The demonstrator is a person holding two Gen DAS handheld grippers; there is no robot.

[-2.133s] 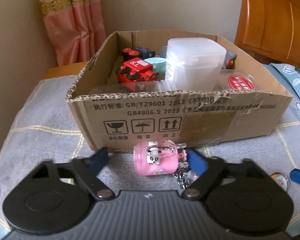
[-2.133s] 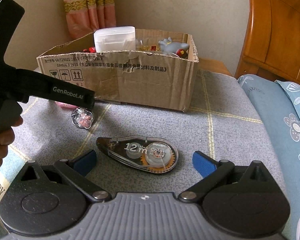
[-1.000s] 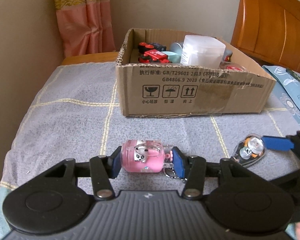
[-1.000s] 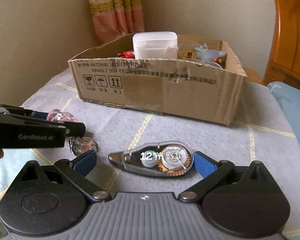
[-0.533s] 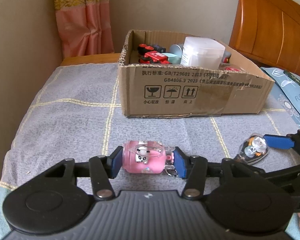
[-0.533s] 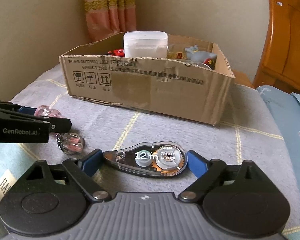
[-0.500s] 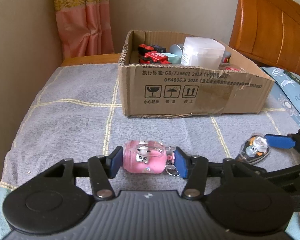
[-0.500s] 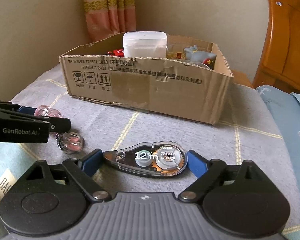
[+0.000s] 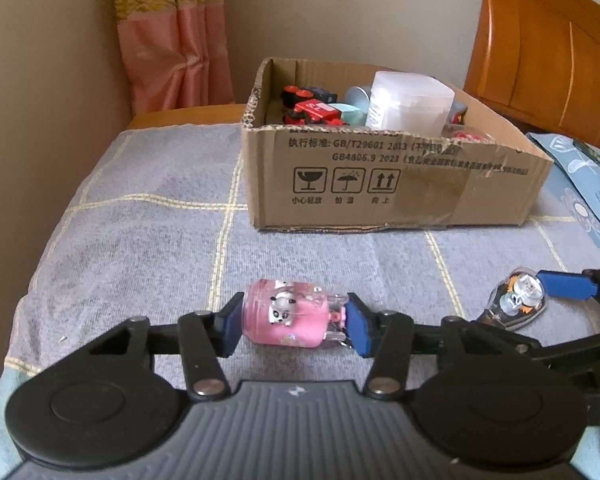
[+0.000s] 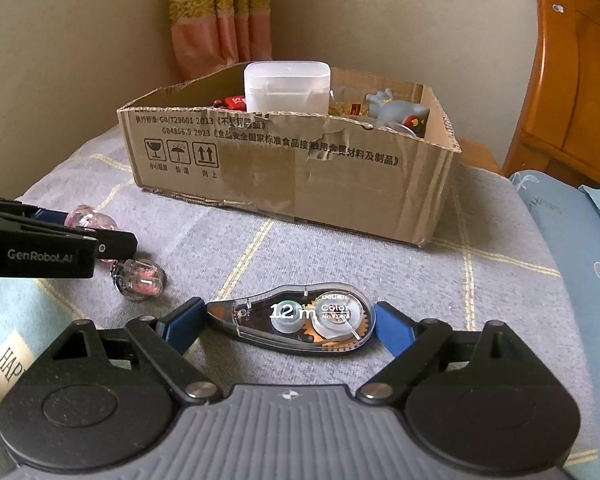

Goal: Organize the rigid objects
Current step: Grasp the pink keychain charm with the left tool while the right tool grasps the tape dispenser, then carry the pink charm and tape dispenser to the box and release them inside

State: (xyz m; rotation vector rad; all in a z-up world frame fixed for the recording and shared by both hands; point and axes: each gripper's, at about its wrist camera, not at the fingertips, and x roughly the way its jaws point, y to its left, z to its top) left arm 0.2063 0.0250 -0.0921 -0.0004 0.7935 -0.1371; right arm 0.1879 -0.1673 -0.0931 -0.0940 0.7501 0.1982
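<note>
From the left wrist, the left gripper (image 9: 294, 322) is clamped end to end on a small pink bottle-shaped keychain charm with a panda figure (image 9: 286, 318), lying on its side with its long axis across the view, clear cap end toward the right pad. It sits on a grey towel-like cloth with pale yellow grid lines (image 9: 140, 236). Beyond stands an open brown cardboard box (image 9: 396, 184), printed "GB/T29601 2013" and "GB4806.9 2023" above fragile, umbrella and this-way-up symbols; inside are a red toy train (image 9: 314, 110) and a frosted white plastic container (image 9: 410, 106). A pink curtain (image 9: 172, 40) hangs in the corner and an orange wooden headboard (image 9: 552, 52) stands at right. From the right wrist, the right gripper (image 10: 288, 326) has its blue pads against both ends of a clear teardrop-shaped correction tape dispenser (image 10: 296, 324), marked "12m" and "Color", lying flat, long axis across the view, pointed tip toward the left pad; its jaws have just been closing on it. The left gripper's black arm reads "GenRobot.AI", and a clear bauble with pink pieces (image 10: 140, 278) lies just beside it.
</note>
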